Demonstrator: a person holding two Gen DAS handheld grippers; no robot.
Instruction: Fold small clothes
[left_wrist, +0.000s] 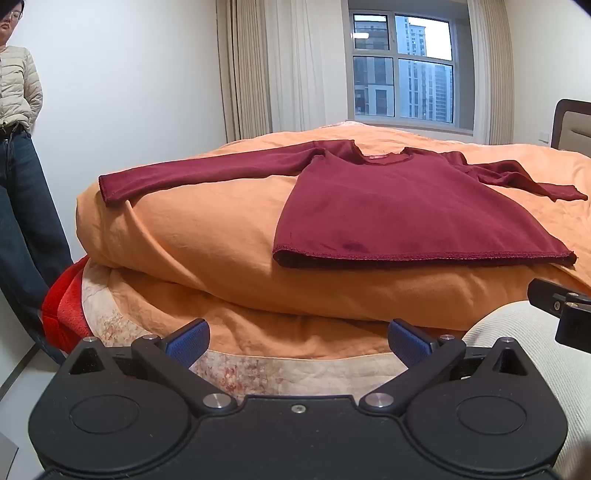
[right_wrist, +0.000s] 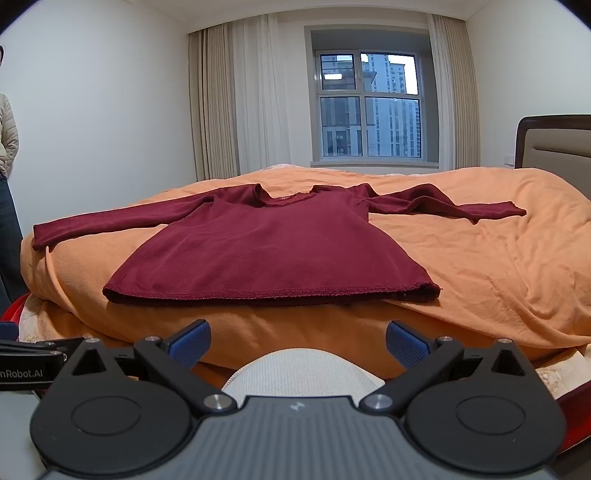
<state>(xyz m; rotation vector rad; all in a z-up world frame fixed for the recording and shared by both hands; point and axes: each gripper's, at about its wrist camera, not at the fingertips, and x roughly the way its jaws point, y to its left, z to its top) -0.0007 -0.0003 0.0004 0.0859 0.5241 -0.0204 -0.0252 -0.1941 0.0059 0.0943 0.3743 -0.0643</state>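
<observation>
A dark red long-sleeved top (left_wrist: 399, 206) (right_wrist: 266, 247) lies flat on the orange duvet (left_wrist: 207, 236) (right_wrist: 480, 266), both sleeves spread out sideways and its hem towards me. My left gripper (left_wrist: 298, 341) is open, held low in front of the bed's near edge, short of the hem and to its left. My right gripper (right_wrist: 298, 341) is open too, below the hem's middle, with nothing between its blue pads (right_wrist: 190, 345). Part of the right gripper's black body (left_wrist: 565, 310) shows at the right edge of the left wrist view.
A person (left_wrist: 18, 155) in a pale jacket and jeans stands at the left beside the bed. A window (right_wrist: 369, 107) with curtains is behind, a headboard (right_wrist: 554, 144) at the right. A white ribbed knee or sleeve (right_wrist: 303, 373) sits under the right gripper. Red fabric (left_wrist: 62, 306) hangs at the bed's left corner.
</observation>
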